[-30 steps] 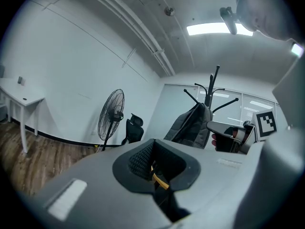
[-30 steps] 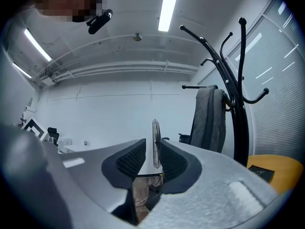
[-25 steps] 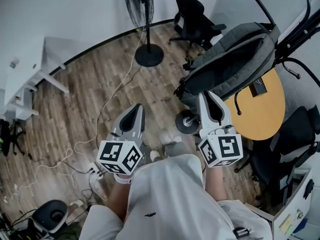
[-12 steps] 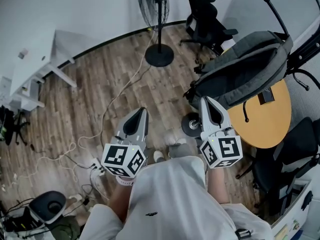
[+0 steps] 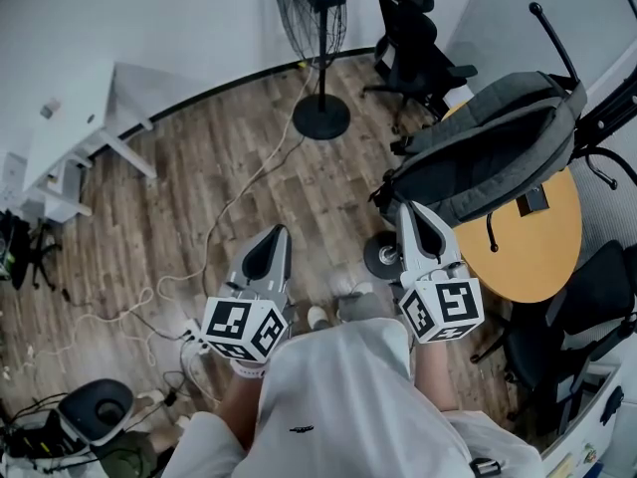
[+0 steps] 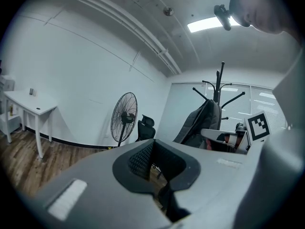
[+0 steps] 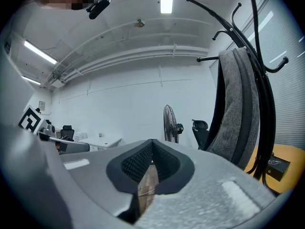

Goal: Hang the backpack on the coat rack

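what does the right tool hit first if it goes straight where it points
Likely the standing fan by the far wall. The right tool aims just left of the hanging backpack and might brush it; depth is unclear.

Grey backpack (image 5: 503,103) with black trim at two o'clock; orange round counter (image 5: 532,252); brown wood-grain floor (image 5: 199,187); black fan (image 5: 320,119).

Coat rack (image 5: 553,40) arms cut off at right edge, pole hidden behind backpack (image 5: 488,157)

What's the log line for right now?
backpack: hanging on coat rack | left tool: shut, empty | right tool: shut, empty
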{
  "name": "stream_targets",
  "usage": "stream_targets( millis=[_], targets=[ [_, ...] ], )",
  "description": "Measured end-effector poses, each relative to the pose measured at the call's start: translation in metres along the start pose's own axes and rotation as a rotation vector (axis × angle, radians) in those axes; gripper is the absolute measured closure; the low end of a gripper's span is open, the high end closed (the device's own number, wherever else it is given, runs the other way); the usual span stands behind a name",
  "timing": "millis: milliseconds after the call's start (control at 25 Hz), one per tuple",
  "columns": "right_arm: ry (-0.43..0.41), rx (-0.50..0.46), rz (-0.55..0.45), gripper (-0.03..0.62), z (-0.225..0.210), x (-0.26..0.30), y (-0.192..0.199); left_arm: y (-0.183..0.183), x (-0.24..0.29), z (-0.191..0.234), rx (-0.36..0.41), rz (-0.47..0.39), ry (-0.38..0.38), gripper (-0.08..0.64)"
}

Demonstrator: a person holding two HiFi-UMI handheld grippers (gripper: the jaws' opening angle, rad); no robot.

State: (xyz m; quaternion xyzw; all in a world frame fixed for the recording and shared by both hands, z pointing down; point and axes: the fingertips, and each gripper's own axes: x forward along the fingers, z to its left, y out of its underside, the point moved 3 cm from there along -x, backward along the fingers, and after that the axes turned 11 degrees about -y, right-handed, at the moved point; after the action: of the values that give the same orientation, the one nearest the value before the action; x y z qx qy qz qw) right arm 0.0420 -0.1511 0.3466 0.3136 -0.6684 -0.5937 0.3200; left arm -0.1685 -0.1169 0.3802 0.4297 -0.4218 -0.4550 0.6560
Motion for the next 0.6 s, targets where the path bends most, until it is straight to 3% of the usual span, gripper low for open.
stream_targets(
  millis=[600],
  targets=[
    [-0.023, 0.027, 0.002, 0.591, 0.0033, 0.0023, 0.0, -0.0004, -0.004, 0.0025, -0.007, -0.004, -0.008, 0.545]
  ],
)
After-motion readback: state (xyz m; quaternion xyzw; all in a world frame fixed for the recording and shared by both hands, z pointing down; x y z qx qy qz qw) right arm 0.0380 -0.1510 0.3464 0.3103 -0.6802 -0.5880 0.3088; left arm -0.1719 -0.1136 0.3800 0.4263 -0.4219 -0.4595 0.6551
